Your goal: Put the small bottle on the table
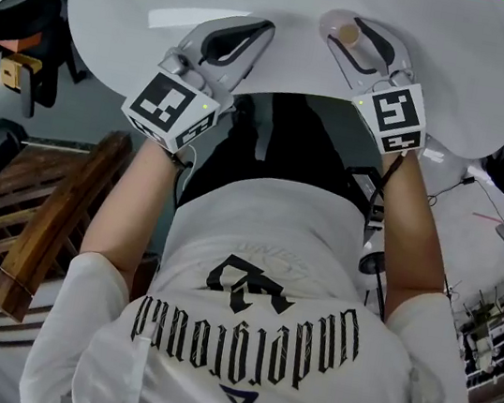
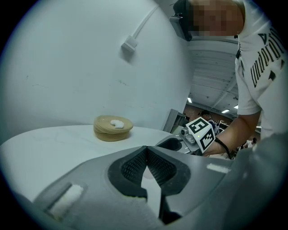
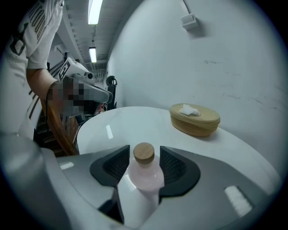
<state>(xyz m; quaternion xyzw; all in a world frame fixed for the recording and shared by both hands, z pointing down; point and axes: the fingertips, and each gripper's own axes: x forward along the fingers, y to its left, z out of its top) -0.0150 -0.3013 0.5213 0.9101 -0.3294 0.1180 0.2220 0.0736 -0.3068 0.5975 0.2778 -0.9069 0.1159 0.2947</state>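
The small bottle (image 3: 145,174) is pale pink with a round wooden cap, and it stands upright on the white round table (image 3: 135,119). My right gripper (image 3: 144,153) is open around it, one dark pad on each side, with small gaps by the cap. In the head view the bottle (image 1: 348,35) sits inside the right gripper (image 1: 348,25) near the table's (image 1: 456,48) near edge. The left gripper (image 1: 264,26) rests on the table to the left, shut and empty. In its own view the left gripper's (image 2: 146,151) pads meet at the tip.
A round wooden dish (image 3: 194,119) with something white in it lies further along the table, also seen from the left gripper as the dish (image 2: 113,127). A white cable with a plug (image 2: 129,45) hangs on the wall. Wooden furniture (image 1: 50,221) stands at my left.
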